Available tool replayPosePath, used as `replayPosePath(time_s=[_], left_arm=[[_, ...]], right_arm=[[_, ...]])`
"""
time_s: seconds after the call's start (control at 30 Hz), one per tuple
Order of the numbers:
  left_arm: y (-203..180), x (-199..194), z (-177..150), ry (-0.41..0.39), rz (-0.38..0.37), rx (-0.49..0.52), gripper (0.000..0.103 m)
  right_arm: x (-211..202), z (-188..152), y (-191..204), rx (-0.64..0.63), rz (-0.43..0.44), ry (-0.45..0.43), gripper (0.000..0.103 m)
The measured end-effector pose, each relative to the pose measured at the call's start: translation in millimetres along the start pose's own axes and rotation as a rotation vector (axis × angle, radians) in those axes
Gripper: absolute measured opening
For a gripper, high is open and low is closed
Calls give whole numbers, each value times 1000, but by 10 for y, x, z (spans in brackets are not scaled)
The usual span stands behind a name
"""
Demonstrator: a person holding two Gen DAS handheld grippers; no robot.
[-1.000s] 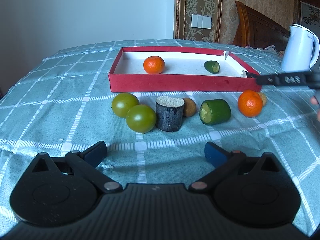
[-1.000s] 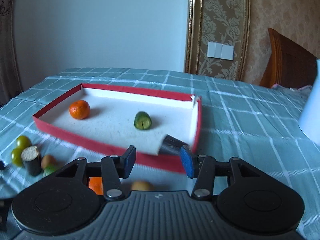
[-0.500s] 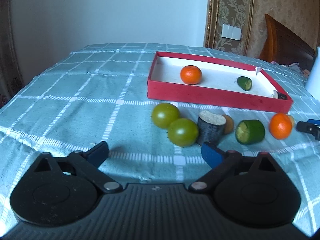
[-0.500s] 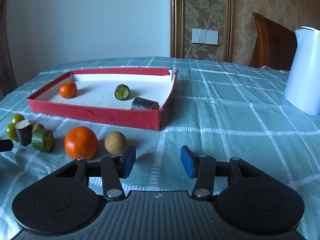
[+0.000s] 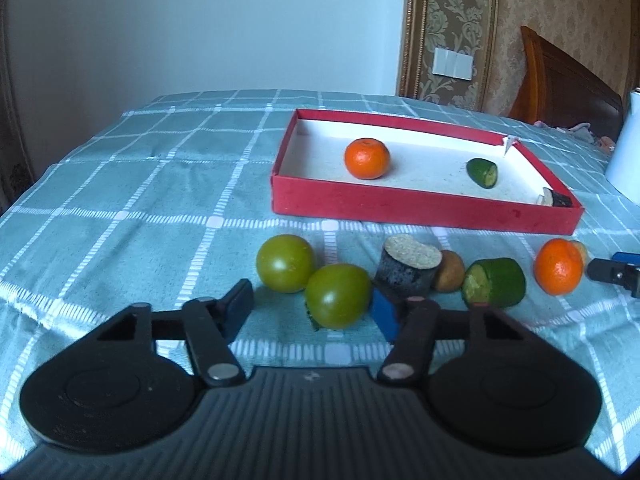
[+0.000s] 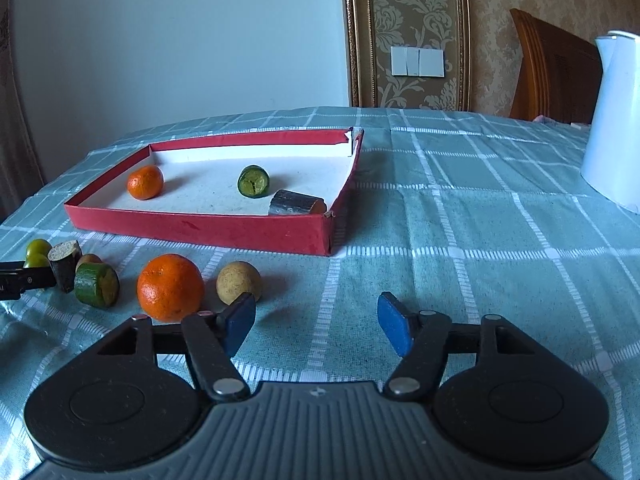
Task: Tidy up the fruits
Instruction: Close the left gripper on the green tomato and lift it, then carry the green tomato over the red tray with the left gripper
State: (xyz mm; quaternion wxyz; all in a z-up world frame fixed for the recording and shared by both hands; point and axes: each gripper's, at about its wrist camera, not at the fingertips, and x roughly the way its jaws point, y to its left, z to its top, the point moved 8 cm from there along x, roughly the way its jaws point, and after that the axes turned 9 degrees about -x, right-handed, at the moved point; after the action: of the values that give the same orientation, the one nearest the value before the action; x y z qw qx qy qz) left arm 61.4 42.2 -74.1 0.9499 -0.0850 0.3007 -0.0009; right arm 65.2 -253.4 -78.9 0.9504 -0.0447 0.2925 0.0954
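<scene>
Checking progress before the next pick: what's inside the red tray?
In the tray: an orange, a green piece and a dark piece by the near corner. Nothing hidden in the right view.

Left gripper (image 5: 312, 312) angled downward, jaws closing, pads not yet pressing on anything. Right gripper (image 6: 316, 324) angled downward too, jaws opening, nothing between them.

A row of loose fruit lies close along the near wall of the red tray (image 5: 420, 208), leaving only a thin strip of tablecloth (image 6: 460, 220) between. The white kettle (image 6: 612, 120) stands toward the table's far right edge. Between tray and kettle the cloth lies bare. The tray's left half seems mostly free.
</scene>
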Motion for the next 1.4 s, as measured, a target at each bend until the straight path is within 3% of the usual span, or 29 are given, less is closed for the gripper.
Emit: replayPosePath(time_s=[0.07,0.13,0.53,0.77,1.1,1.17,1.3,1.4], left_arm=[[-29,-22,-8,-6,-10,10,44],[-59,-34,-20,-1,-46,16,30],[-49,-225,5,-35,-67,14,29],[-122,-380,305,-92,-68,65,29],[-155,66,742,-82,-16,109,29],[-172,159,798,-75,-14,123,29],[-191,365,883,-58,-3,142,29],[-212,493,932,-45,-10,144,29]], right_arm=[[0,-3,-7,6,3,1,67],[0,0,-9,9,4,1,67],[5,1,-12,11,6,2,67],[8,3,-12,9,6,3,68],[-5,-22,30,-18,-24,19,69],[-27,-42,71,-45,-28,26,75],[-40,-59,114,-84,-50,37,76],[-34,-62,95,-78,-61,44,82]])
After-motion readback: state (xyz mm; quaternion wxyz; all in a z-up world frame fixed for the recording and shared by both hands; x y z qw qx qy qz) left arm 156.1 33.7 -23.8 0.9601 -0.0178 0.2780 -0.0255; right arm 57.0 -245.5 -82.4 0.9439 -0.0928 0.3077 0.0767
